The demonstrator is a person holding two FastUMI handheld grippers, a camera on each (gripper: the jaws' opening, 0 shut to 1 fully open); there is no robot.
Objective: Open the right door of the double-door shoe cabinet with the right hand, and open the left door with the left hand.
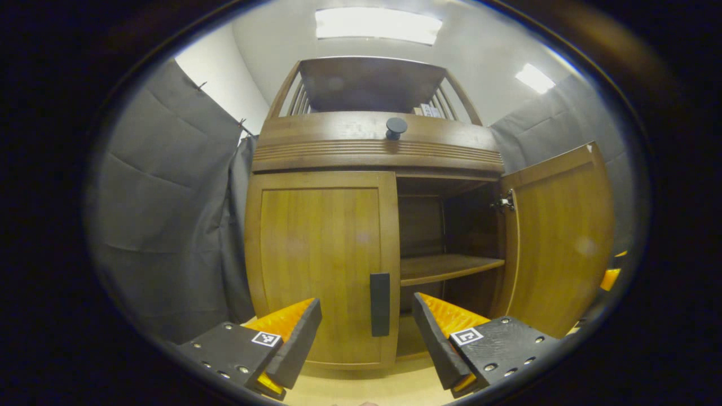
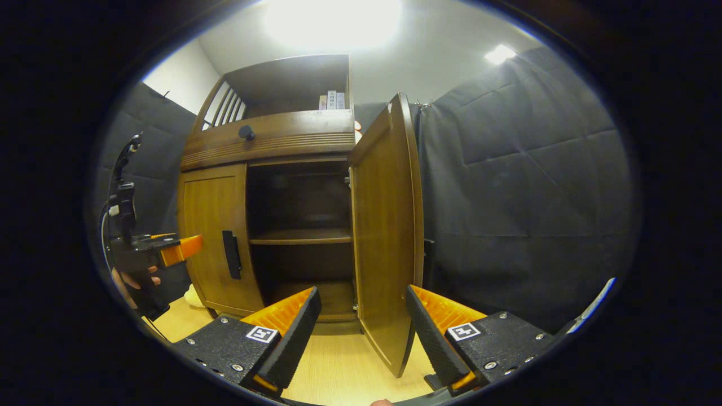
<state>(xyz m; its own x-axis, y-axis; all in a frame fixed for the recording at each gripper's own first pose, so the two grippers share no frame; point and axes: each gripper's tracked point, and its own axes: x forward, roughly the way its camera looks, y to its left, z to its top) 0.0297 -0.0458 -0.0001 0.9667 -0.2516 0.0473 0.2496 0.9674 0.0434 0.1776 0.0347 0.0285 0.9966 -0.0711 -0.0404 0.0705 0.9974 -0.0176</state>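
While both tools are hovering short of the furniture, the left gripper (image 1: 366,332) is showing at the bottom of the left gripper view with its fingers spread wide and nothing between them. Just beyond that gap, at lower centre, the dark vertical handle (image 1: 379,304) is sitting on the inner edge of the left door (image 1: 321,265), which is lying flush and closed in the middle left of the frame. To its right, the right door (image 1: 558,237) is standing swung outward at the right side of the frame, and the inner shelf (image 1: 448,266) is showing in the dark opening between the two doors. Higher up, a round dark knob (image 1: 396,127) is sticking out of the drawer front of the shoe cabinet (image 1: 372,149).

At the bottom of the right gripper view, the right gripper (image 2: 364,332) is likewise holding its fingers apart, gripping nothing. The free edge of the open right door is hanging just above and between them, near bottom centre, without touching either. At the far left of that frame a hand (image 2: 132,279) is holding the other gripper, near the closed left door and its handle. Pale wooden flooring (image 2: 338,366) is running under the cabinet.
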